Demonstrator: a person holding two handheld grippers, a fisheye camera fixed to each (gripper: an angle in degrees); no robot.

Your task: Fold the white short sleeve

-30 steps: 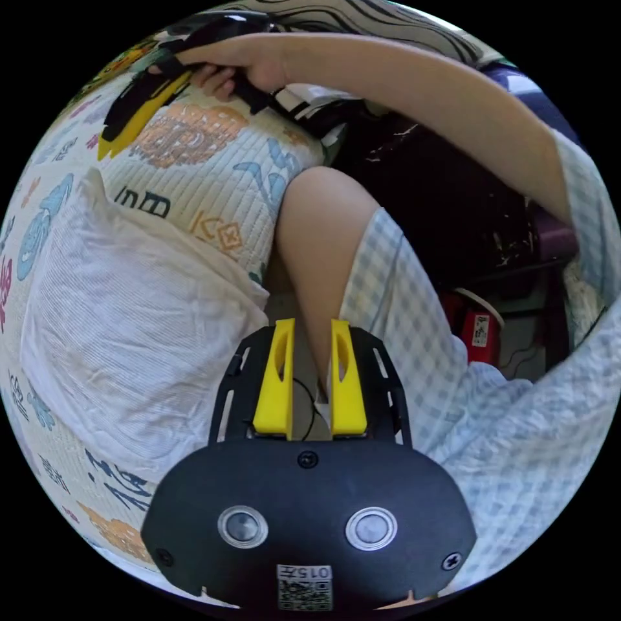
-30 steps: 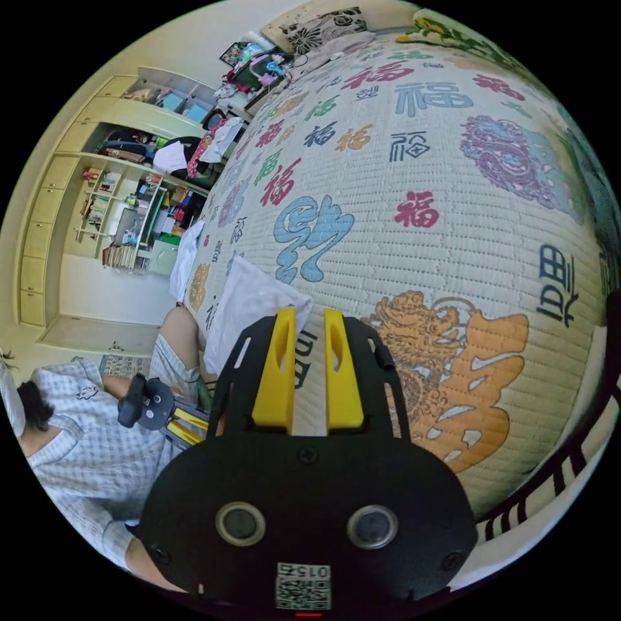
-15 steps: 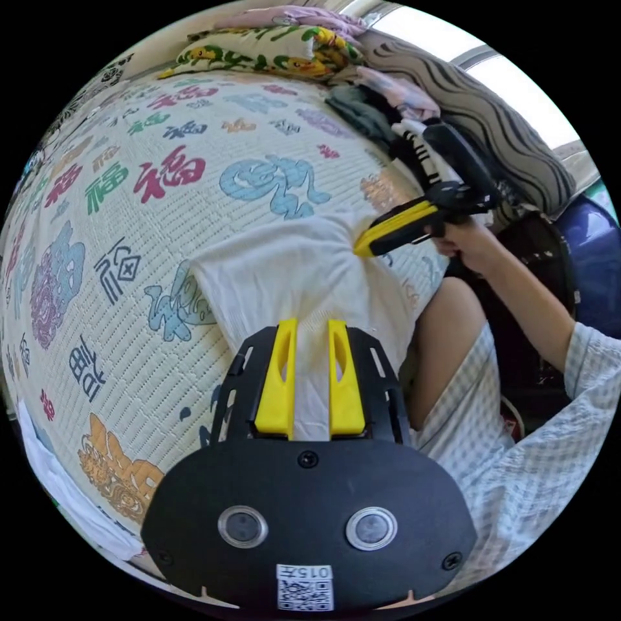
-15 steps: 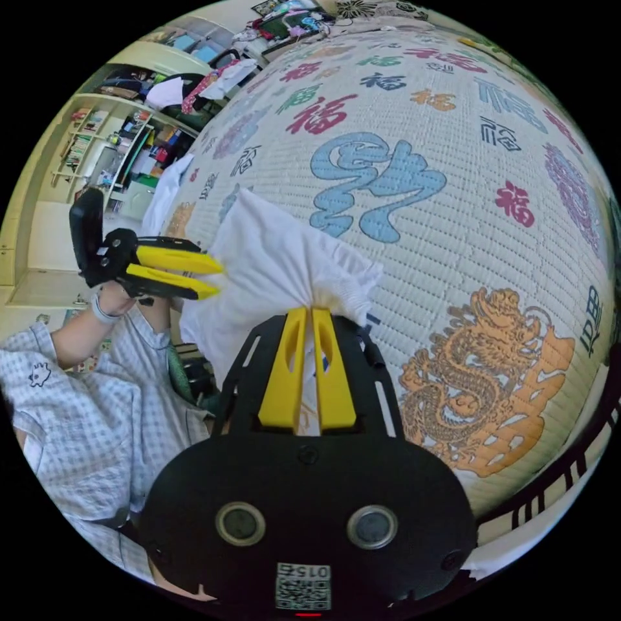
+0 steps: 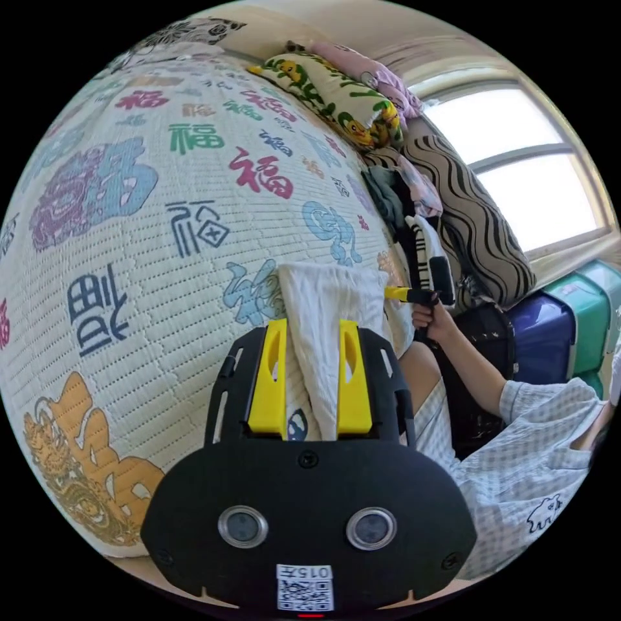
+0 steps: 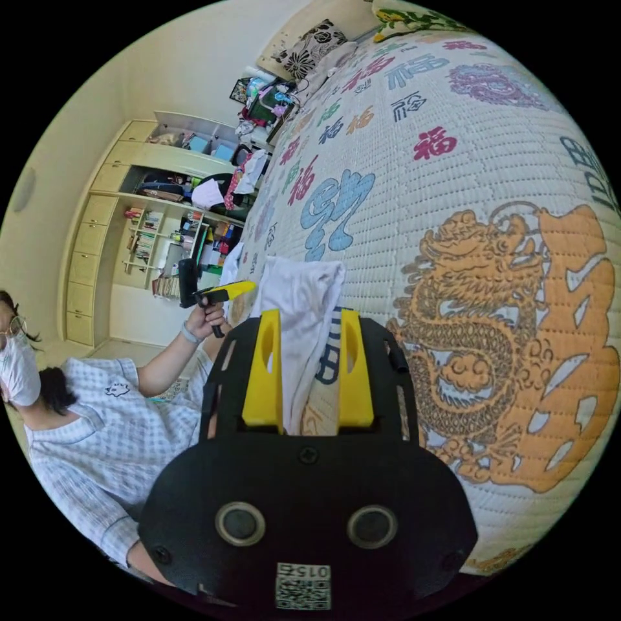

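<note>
The white shirt lies folded into a small bundle near the edge of the bed, on the quilted cover printed with coloured characters and an orange dragon.

In the left gripper view, the left gripper sits low over the bed with its yellow jaws set wide apart. A strip of the shirt runs up between them, but there is a gap on either side of the cloth, so the jaws are not pressing on it. Just beyond the bundle, the right gripper pokes in from the side with its yellow tips at the far edge of the cloth, held by the person's hand. Whether those tips touch the shirt I cannot tell from here.

In the right gripper view, the right gripper also has its jaws spread wide, with a hanging fold of the shirt between them and lying nearer one jaw than the other, not clamped. The left gripper shows off to the side, raised in the person's other hand, its yellow jaws close together and pointing toward the shirt, just short of it.

The person sits beside the bed in a pale checked top. Behind the bed are pillows stacked near a bright window, a striped cushion, and, across the room, open shelves crowded with books and things.
</note>
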